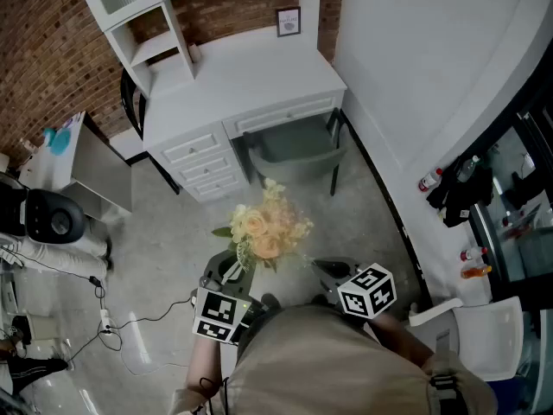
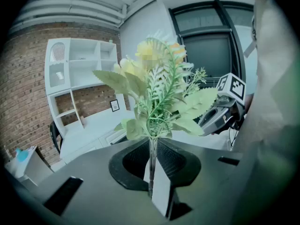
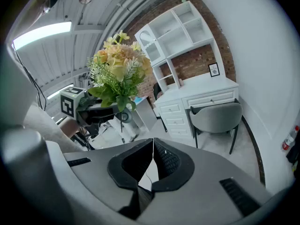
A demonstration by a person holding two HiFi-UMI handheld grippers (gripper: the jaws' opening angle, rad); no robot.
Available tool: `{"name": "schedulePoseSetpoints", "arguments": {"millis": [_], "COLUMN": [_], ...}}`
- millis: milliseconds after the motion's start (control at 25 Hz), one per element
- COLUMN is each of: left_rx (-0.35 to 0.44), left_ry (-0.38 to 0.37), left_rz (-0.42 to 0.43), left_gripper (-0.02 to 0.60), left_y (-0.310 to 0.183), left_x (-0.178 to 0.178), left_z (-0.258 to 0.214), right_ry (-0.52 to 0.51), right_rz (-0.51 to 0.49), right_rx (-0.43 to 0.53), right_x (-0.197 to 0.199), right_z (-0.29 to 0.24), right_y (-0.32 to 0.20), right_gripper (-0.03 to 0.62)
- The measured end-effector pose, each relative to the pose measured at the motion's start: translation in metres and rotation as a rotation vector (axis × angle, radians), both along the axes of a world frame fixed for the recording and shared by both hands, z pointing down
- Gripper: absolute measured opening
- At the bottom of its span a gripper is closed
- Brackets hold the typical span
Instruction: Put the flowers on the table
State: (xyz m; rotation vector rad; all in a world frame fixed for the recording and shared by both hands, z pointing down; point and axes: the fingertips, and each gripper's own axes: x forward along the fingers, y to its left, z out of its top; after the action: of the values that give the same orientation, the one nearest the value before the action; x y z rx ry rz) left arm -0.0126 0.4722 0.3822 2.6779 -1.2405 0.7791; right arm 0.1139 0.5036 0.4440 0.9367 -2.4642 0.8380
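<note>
A bouquet of peach and yellow flowers [image 1: 263, 225] with green leaves stands upright in front of me. My left gripper [image 1: 233, 273] is shut on its thin stems [image 2: 151, 159], and the blooms [image 2: 154, 78] rise above the jaws. My right gripper [image 1: 325, 271] is held to the right of the bouquet, apart from it, with its jaws shut and nothing between them [image 3: 153, 149]. In the right gripper view the flowers [image 3: 119, 69] and the left gripper [image 3: 96, 110] appear at the left. The white desk [image 1: 246, 80] lies ahead, a few steps beyond the bouquet.
A grey chair [image 1: 294, 150] is tucked at the desk, with drawers [image 1: 203, 164] to its left. A shelf unit [image 1: 138, 11] and a small framed picture [image 1: 289, 21] stand on the desk. Cables [image 1: 99, 305] lie on the floor at left. A white wall [image 1: 415, 76] runs along the right.
</note>
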Motion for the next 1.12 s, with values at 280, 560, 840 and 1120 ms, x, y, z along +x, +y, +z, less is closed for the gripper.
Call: {"name": "schedulePoseSetpoints", "arguments": {"millis": [280, 560, 840, 1120], "left_rx": [0.001, 0.007, 0.003, 0.007], "left_ry": [-0.012, -0.056, -0.115, -0.110], "left_rz": [-0.034, -0.036, -0.047, -0.034], "left_gripper": [0.048, 0.049, 0.049, 0.049], "left_y": [0.012, 0.017, 0.024, 0.017], "left_x": [0.045, 0.077, 0.087, 0.094], "left_z": [-0.004, -0.009, -0.014, -0.018], "right_ry": [-0.018, -0.089, -0.125, -0.173], "right_rz": [-0.027, 0.009, -0.038, 0.019], "right_rx": [-0.024, -0.058, -0.086, -0.051], "right_x": [0.049, 0.082, 0.086, 0.096], "right_z": [0.002, 0.006, 0.012, 0.004], "right_y": [0.008, 0.011, 0.021, 0.012], "right_gripper": [0.025, 0.026, 0.026, 0.026]}}
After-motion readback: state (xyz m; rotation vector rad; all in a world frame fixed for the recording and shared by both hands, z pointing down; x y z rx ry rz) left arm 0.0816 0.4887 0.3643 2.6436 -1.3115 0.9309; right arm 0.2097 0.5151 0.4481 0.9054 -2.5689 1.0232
